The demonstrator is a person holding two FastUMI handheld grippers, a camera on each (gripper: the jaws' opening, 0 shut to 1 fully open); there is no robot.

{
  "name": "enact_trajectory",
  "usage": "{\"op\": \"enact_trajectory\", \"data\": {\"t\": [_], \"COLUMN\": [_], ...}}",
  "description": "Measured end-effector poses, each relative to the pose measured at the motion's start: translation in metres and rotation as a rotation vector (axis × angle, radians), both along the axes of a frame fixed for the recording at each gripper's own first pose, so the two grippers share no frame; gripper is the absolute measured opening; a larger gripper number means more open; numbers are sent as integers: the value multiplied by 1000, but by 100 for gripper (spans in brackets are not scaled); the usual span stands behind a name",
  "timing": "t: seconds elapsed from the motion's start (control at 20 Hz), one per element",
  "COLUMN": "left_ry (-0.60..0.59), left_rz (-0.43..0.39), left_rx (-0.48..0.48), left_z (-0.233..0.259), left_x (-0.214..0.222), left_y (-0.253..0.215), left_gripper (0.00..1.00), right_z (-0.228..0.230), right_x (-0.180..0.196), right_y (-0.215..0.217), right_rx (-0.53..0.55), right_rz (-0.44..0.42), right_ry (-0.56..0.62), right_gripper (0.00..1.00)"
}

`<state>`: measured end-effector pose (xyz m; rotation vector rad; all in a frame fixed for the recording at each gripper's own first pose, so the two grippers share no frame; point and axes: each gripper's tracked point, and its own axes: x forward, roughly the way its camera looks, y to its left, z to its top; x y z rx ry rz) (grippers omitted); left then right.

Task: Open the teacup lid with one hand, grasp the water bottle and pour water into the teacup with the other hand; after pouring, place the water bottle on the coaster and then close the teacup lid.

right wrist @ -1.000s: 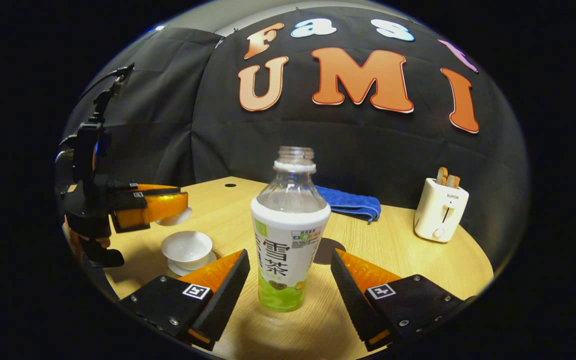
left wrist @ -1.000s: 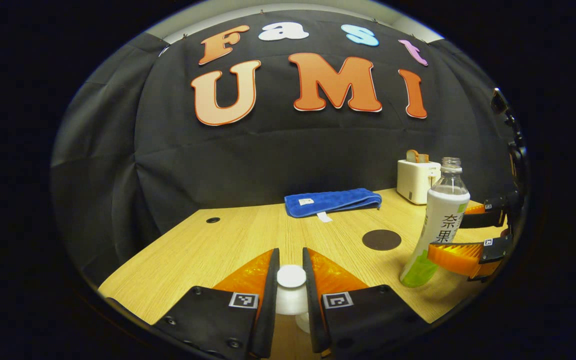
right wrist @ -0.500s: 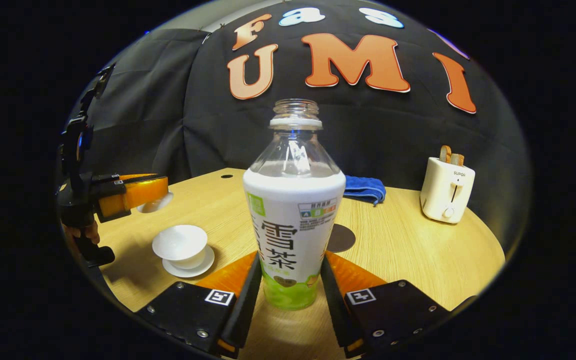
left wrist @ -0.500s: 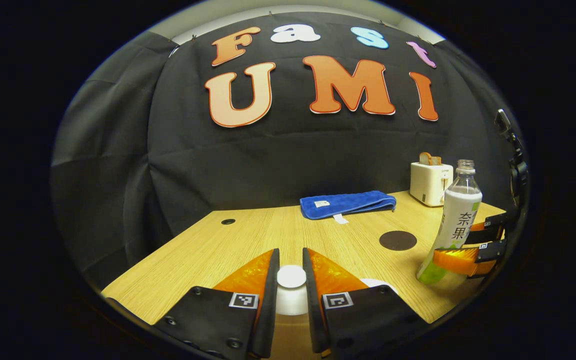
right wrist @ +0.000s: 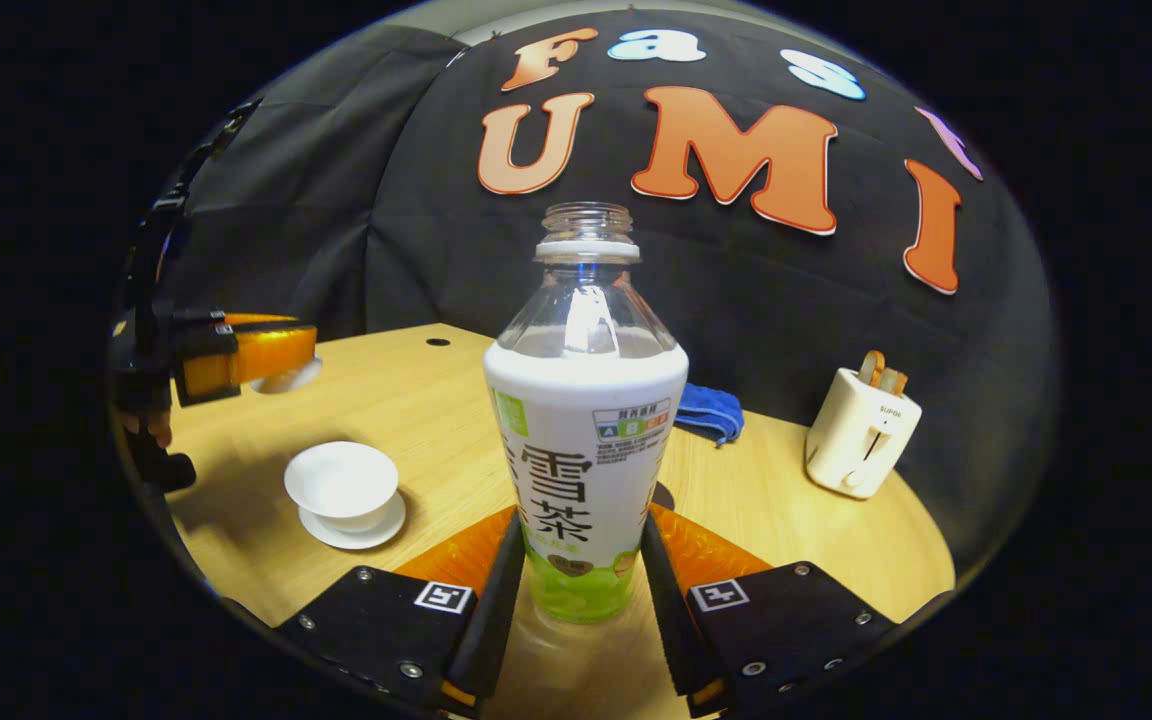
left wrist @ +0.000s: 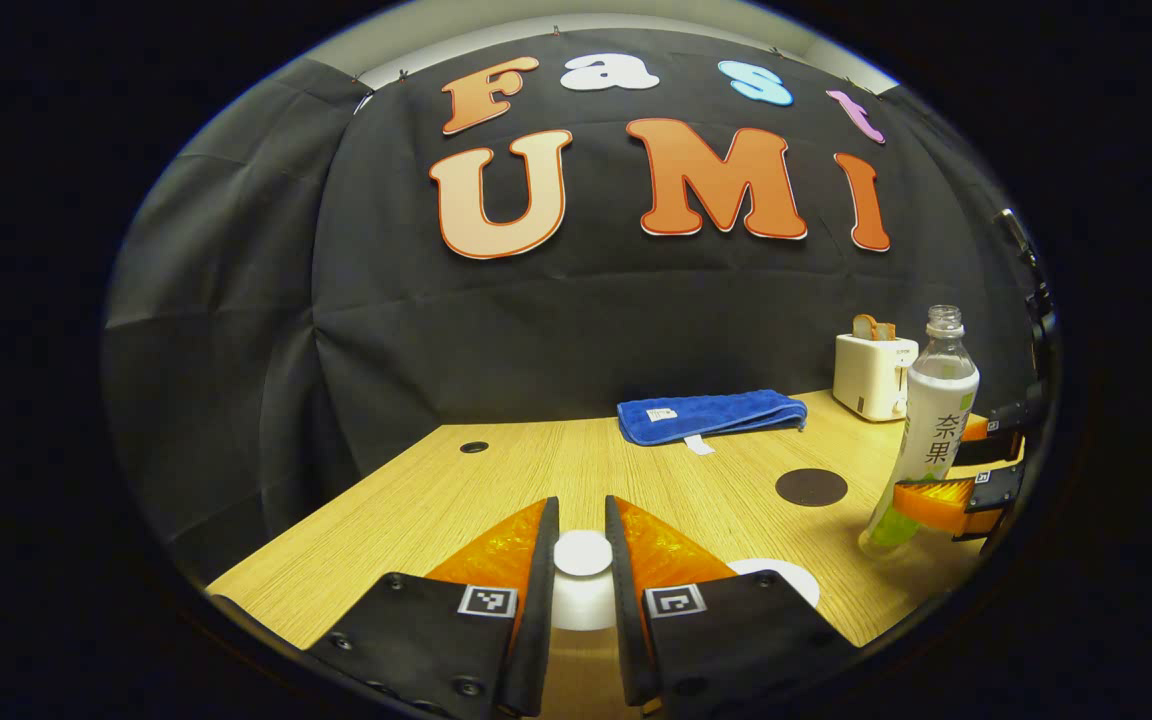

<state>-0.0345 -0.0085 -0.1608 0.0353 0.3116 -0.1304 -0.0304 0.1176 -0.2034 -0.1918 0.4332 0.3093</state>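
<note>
1. Right gripper (right wrist: 576, 590) is now clamped on the water bottle (right wrist: 584, 440), both fingers pressing its lower body; a second ago the fingers stood wide either side of it. Grasp done.
2. Bottle is uncapped and upright in the right gripper view, and looks raised a bit off the table (right wrist: 786, 500) compared with half a second ago — lift probably starting, can't be sure.
3. Left gripper (left wrist: 581, 560) holds the teacup lid (left wrist: 582, 552) by its knob, narrow grip, unchanged over the last second. In the right gripper view it hangs up and left of the cup.
4. Teacup (right wrist: 340, 487) sits open on its saucer (right wrist: 356, 528), left of the bottle, well apart.
5. Coaster (left wrist: 811, 487) lies bare on the table, between bottle and blue towel (left wrist: 711, 415). Toaster (right wrist: 861, 432) at the back.
6. Judgement: lid-off and grasp finished; next is carrying the bottle over the cup and tilting. Open neck, so spill risk if tilted early.
</note>
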Motion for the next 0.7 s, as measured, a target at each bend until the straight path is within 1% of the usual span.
{"op": "enact_trajectory", "data": {"t": [0.25,0.3,0.35,0.4,0.45,0.5,0.55,0.6,0.65,0.7], "left_ry": [6,9,13,17,22,24,26,25,28,27], "left_rz": [18,19,18,17,13,13,13,14,16,16], "left_rx": [-4,-1,1,0,2,4,4,7,10,13], "left_z": [0,-2,-3,-5,-6,-6,-8,-7,-9,-10], "left_x": [-1,-2,-3,-5,-7,-8,-9,-9,-10,-12], "left_y": [14,16,17,18,18,19,21,22,24,25], "left_gripper": [33,29,33,33,29,33,33,33,36,29], "right_z": [11,13,15,14,15,15,16,15,14,13], "right_x": [5,6,7,9,11,15,17,18,19,19], "right_y": [-8,-9,-11,-11,-10,-9,-10,-9,-9,-8], "right_rx": [-203,-247,-285,-319,-350,-380,-409,-442,-479,-518], "right_rz": [34,42,48,55,62,67,70,80,91,106], "right_ry": [-66,-81,-96,-104,-113,-118,-124,-130,-138,-148], "right_gripper": [65,65,65,65,65,65,68,65,68,68]}}
